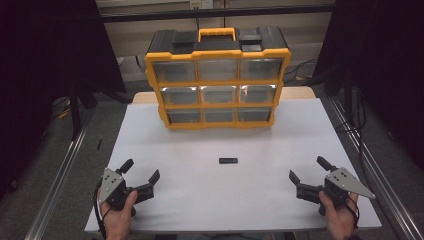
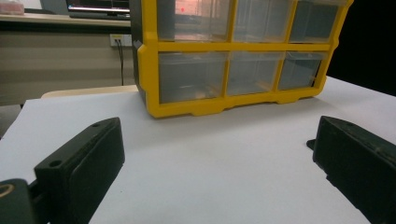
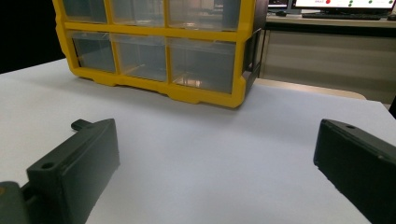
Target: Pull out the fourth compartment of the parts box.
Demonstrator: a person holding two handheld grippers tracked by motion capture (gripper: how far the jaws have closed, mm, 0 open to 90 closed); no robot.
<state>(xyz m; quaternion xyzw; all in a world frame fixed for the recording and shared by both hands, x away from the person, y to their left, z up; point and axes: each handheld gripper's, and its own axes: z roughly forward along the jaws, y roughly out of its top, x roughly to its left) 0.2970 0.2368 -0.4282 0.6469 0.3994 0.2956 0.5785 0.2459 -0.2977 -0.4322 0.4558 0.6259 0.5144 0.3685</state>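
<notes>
You are resting both the left gripper (image 1: 141, 171) and right gripper (image 1: 305, 168) wide open and empty at the bottom corners, flanking the small black block (image 1: 228, 160) at centre frame, ready to reach.

Your drawer cabinet (image 1: 218, 80) stands at the table's (image 1: 150, 150) far edge, centred. The small block (image 1: 228, 160) lies mid-table before it. Your grippers flank it near the front corners: left gripper (image 1: 142, 170), right gripper (image 1: 306, 168).

White table top (image 1: 310, 125) on a wooden desk whose pale edge (image 1: 144, 98) shows at the far corners. Grey floor (image 1: 45, 150) with metal rails (image 1: 55, 185) along both sides. Black curtains (image 1: 40, 50) left and right. Beige wall panel (image 2: 60, 56) behind, carrying a socket (image 2: 120, 40); cables (image 1: 300, 70) on the floor
</notes>
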